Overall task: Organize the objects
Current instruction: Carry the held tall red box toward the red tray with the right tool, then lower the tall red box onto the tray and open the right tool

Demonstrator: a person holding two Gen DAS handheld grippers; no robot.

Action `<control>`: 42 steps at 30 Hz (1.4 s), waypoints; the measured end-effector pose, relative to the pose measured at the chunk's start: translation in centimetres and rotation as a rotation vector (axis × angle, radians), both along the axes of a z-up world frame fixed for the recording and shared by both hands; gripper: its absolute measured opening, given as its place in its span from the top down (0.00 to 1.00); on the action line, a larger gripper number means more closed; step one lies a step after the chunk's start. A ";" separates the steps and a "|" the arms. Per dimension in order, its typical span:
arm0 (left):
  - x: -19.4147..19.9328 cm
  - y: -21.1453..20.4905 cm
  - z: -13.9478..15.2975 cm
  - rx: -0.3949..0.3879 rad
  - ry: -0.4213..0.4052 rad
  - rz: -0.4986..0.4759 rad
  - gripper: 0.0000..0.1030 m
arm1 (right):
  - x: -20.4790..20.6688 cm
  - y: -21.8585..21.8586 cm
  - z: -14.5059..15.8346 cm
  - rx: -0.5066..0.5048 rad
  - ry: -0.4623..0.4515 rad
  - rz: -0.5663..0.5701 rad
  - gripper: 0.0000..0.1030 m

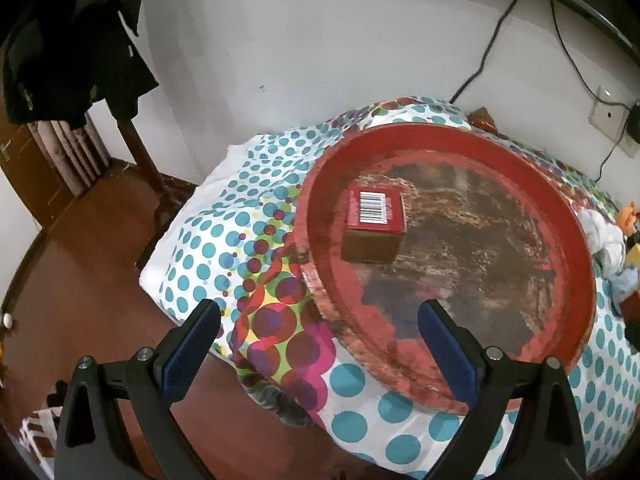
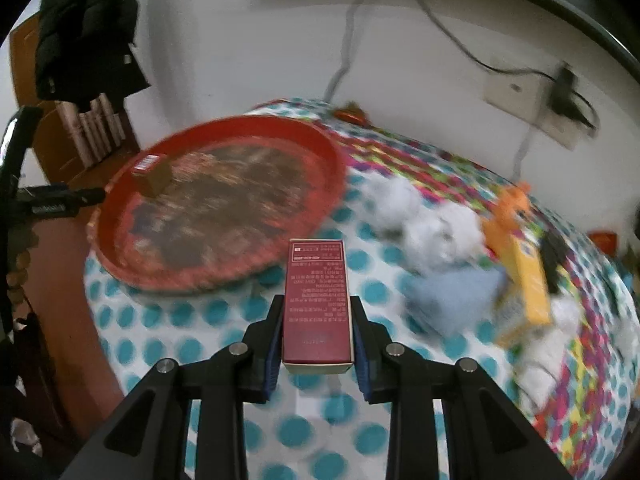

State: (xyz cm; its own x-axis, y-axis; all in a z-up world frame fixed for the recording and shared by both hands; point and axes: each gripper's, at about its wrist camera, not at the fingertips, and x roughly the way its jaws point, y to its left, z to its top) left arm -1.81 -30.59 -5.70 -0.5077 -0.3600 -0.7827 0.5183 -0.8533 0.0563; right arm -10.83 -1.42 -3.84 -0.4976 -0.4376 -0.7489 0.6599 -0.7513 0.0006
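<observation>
Right gripper [image 2: 317, 332] clamped on tall red box [image 2: 316, 300], held upright above polka-dot cloth [image 2: 224, 312], just short of red tray [image 2: 224, 200]; soft toys [image 2: 432, 232] & yellow box [image 2: 528, 284] off to its right, blurred. Left gripper [image 1: 320, 316] spread wide w/ nothing between fingers, hovering at tray's [image 1: 568, 248] near rim. Further in, small red box [image 1: 374, 226] w/ barcode up, sitting inside tray by left rim.
</observation>
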 end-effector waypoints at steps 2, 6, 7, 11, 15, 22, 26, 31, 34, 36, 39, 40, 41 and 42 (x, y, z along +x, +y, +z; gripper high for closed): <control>0.2 -0.4 0.1 -0.007 -0.001 0.010 0.04 | 0.0 -2.0 0.4 -0.011 -0.002 0.021 0.71; 0.5 -1.0 0.1 -0.027 -0.005 0.026 0.04 | -0.4 -5.5 0.6 -0.003 -0.006 0.051 0.71; 0.5 -1.1 0.1 -0.027 -0.004 0.029 0.04 | -0.7 -6.5 0.4 0.003 -0.012 0.055 0.71; 0.8 -2.0 0.1 -0.014 -0.001 0.044 0.04 | -1.8 -9.7 -0.5 0.016 -0.052 0.058 0.71; 1.0 -2.7 0.1 -0.011 0.000 0.063 0.04 | -2.9 -12.0 -1.6 0.028 -0.088 0.052 0.71; 0.9 -3.1 -0.3 0.007 -0.004 0.067 0.04 | -4.4 -14.1 -3.4 0.059 -0.117 0.027 0.71; 0.8 -2.9 -0.4 -0.007 -0.010 0.061 0.04 | -5.5 -14.8 -4.1 0.076 -0.127 0.012 0.71; 0.6 -2.9 -0.6 -0.003 -0.014 0.059 0.04 | -7.0 -14.9 -4.7 0.078 -0.144 -0.013 0.71; 0.5 -2.9 -0.7 0.003 -0.018 0.055 0.04 | -7.3 -14.7 -5.0 0.082 -0.154 -0.013 0.71; 0.5 -3.0 -0.9 0.010 -0.019 0.053 0.04 | -7.3 -14.6 -5.0 0.083 -0.149 -0.014 0.71; 0.4 -2.9 -0.9 0.009 -0.018 0.050 0.04 | -7.1 -14.5 -4.7 0.072 -0.141 -0.009 0.71; 0.4 -2.9 -0.9 0.008 -0.019 0.050 0.04 | -7.0 -14.5 -4.6 0.076 -0.137 -0.006 0.69; 0.4 -2.8 -0.9 0.009 -0.018 0.049 0.04 | -7.0 -14.5 -4.6 0.085 -0.134 -0.006 0.68; 0.4 -2.8 -1.0 0.012 -0.019 0.046 0.04 | -6.9 -14.5 -4.5 0.093 -0.129 -0.007 0.65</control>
State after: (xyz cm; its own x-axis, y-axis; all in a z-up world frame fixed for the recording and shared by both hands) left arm -1.45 -33.41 -6.69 -0.4759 -0.3728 -0.7966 0.5557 -0.8295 0.0562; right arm -17.77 -15.95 -8.39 -0.3975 -0.3608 -0.8437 0.6538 -0.7565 0.0155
